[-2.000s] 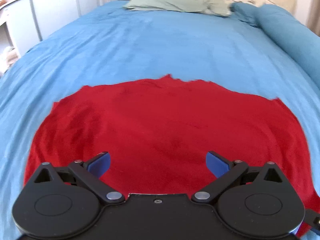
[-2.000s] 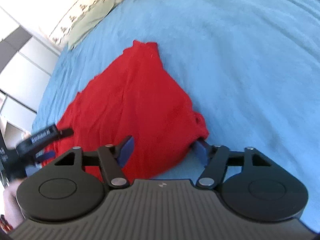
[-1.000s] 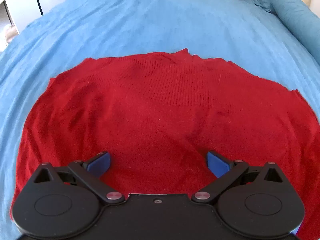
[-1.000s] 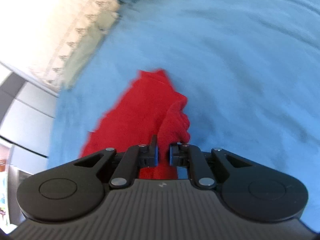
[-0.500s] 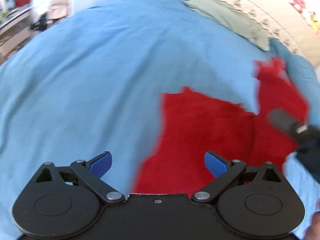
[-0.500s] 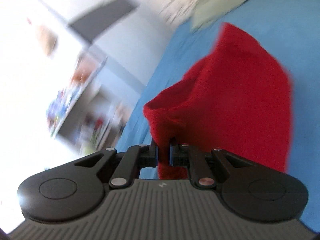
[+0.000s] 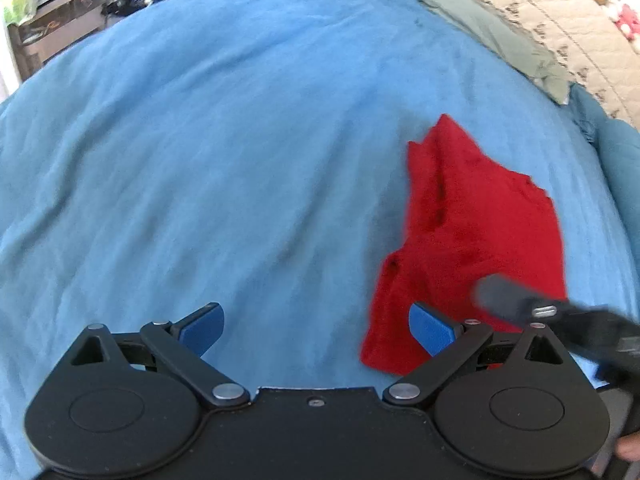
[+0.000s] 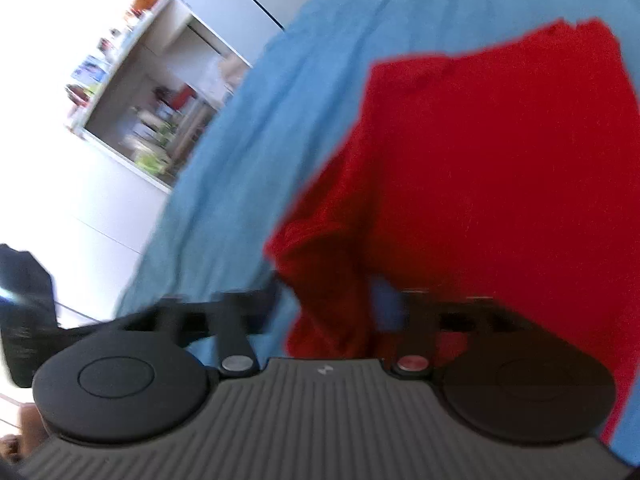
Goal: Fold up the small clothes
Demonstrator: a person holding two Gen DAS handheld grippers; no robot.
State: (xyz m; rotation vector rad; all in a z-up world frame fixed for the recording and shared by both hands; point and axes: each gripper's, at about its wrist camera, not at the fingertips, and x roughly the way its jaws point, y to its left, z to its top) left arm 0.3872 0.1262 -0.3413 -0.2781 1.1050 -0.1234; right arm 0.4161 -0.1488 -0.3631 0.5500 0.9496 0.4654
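A red knitted garment (image 7: pixel 476 232) lies on the blue bedspread (image 7: pixel 208 152), folded over on itself into a narrow, roughly upright strip with an uneven top edge that comes to a point at its far end. A soft ridge runs down its left side where one layer laps over another, and its near corner is rounded and slightly bunched. In the left wrist view it sits to the right of centre, well short of the green pillow (image 7: pixel 492 28) and the patterned quilt (image 7: pixel 560 20) at the head of the bed. The left gripper (image 7: pixel 316 330) hovers over bare bedspread with its jaws spread wide and nothing between them; its right blue pad is just beside the garment's near left edge. The right gripper (image 8: pixel 332 300) is blurred in its own view, with its jaws parted a moderate way and red cloth (image 8: pixel 480 168) lying between and past them; whether they pinch the cloth cannot be told. From the left view that gripper (image 7: pixel 520 300) shows as a dark blur over the garment's near right corner. A wide stretch of open bedspread reaches left of the garment to the bed's edge, beyond which stand cluttered shelves (image 8: pixel 152 100).
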